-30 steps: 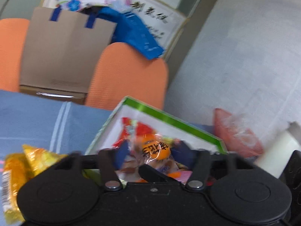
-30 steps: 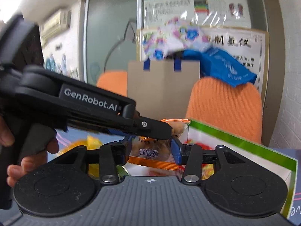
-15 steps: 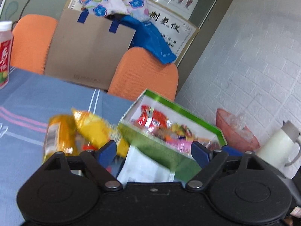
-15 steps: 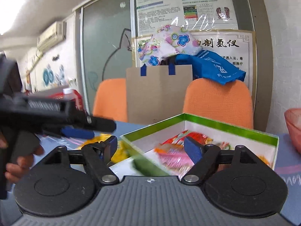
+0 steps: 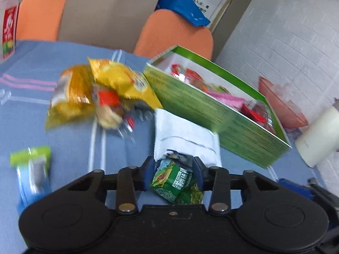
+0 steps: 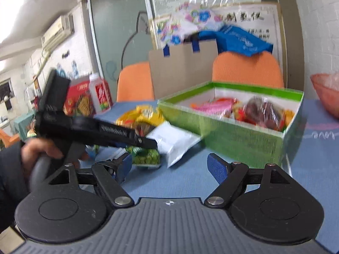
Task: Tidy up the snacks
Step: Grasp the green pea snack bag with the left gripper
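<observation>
My left gripper (image 5: 172,174) is shut on a small green snack packet (image 5: 178,185), low over the blue tablecloth. A white packet (image 5: 186,135) lies just ahead of it. The green box (image 5: 211,110) holds several snacks at right. Yellow bags (image 5: 101,84) and a small red-and-clear packet (image 5: 109,108) lie left of the box. My right gripper (image 6: 169,167) is open and empty above the cloth, in front of the green box (image 6: 228,133). In the right wrist view the left gripper (image 6: 146,142) shows with the green packet (image 6: 146,157).
A green-and-blue packet (image 5: 31,169) lies at left. A drink carton (image 5: 8,23) stands far left. A pink bowl (image 5: 281,105) and a white jug (image 5: 317,135) sit right of the box. Orange chairs (image 5: 175,33) and a brown paper bag (image 5: 108,12) stand behind the table.
My left gripper dropped the orange snack into the box, drew back and shut on the green packet. My right gripper let go of its packet, opened and pulled back from the box.
</observation>
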